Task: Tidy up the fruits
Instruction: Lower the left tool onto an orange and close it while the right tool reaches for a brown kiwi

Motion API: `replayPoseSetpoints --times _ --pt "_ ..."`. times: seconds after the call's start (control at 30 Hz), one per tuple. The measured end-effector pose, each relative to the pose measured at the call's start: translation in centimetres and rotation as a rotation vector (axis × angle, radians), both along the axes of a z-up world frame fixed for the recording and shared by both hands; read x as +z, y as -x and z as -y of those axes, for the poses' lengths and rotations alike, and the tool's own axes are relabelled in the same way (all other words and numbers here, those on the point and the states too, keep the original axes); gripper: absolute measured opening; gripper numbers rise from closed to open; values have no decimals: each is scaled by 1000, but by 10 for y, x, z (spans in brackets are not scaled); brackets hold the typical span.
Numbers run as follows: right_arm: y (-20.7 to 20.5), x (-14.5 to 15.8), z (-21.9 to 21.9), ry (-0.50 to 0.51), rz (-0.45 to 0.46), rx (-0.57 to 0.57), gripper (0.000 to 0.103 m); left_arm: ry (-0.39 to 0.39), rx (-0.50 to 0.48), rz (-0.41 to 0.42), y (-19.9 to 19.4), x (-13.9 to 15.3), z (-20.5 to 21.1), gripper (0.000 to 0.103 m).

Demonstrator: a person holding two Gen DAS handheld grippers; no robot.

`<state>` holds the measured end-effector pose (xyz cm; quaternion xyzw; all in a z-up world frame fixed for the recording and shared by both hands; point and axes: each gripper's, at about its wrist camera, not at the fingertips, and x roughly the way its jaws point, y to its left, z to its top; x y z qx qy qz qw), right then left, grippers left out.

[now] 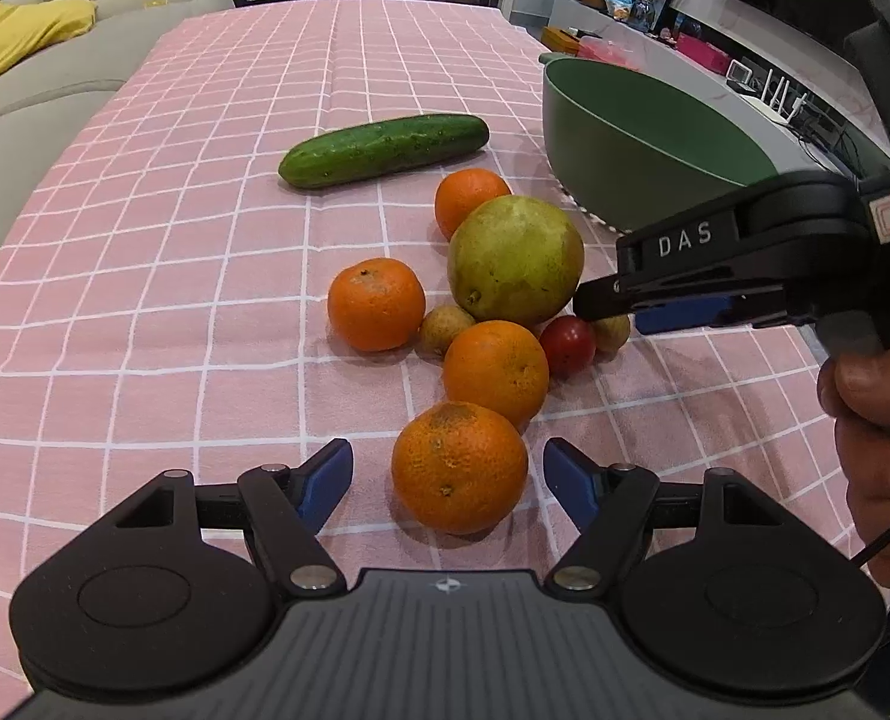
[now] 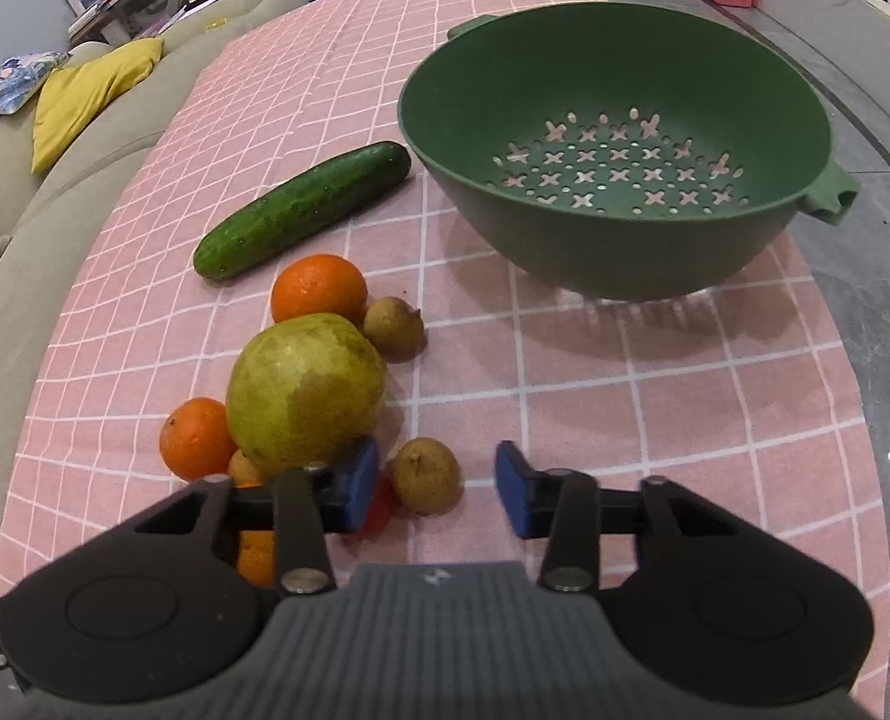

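Fruit lies in a cluster on the pink checked cloth: several tangerines, a big green pear (image 1: 514, 258) (image 2: 306, 390), small brown longans, a red cherry tomato (image 1: 568, 343) and a cucumber (image 1: 384, 149) (image 2: 303, 210). My left gripper (image 1: 448, 480) is open, its blue pads either side of the nearest tangerine (image 1: 460, 465). My right gripper (image 2: 435, 489) is open around a brown longan (image 2: 426, 474), beside the pear; it shows in the left wrist view (image 1: 607, 306). The green colander (image 2: 619, 138) (image 1: 637, 144) stands empty at the right.
A beige sofa (image 1: 36, 102) with a yellow cushion (image 2: 90, 96) runs along the table's left side. The cloth's right edge meets a grey tabletop (image 2: 877, 276). Shelves and clutter stand behind the table.
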<state>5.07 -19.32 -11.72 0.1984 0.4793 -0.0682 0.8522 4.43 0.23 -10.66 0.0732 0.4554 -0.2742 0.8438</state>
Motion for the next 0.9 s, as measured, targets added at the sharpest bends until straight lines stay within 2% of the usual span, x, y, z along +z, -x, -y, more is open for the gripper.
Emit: replayPoseSetpoints --times 0.07,0.23,0.43,0.7,0.9 --pt "-2 0 -1 -5 -3 8 27 -5 -6 -5 0 -2 1 85" --pt "-2 -1 1 -28 -10 0 23 0 -26 -5 0 -3 2 80" --pt "3 -2 8 -86 -16 -31 20 7 -25 -1 0 -3 1 55" --pt "6 1 11 -99 -10 -48 20 17 -26 -7 1 0 -1 54" --pt "11 15 14 -90 4 -38 20 0 -32 30 6 17 -6 54"
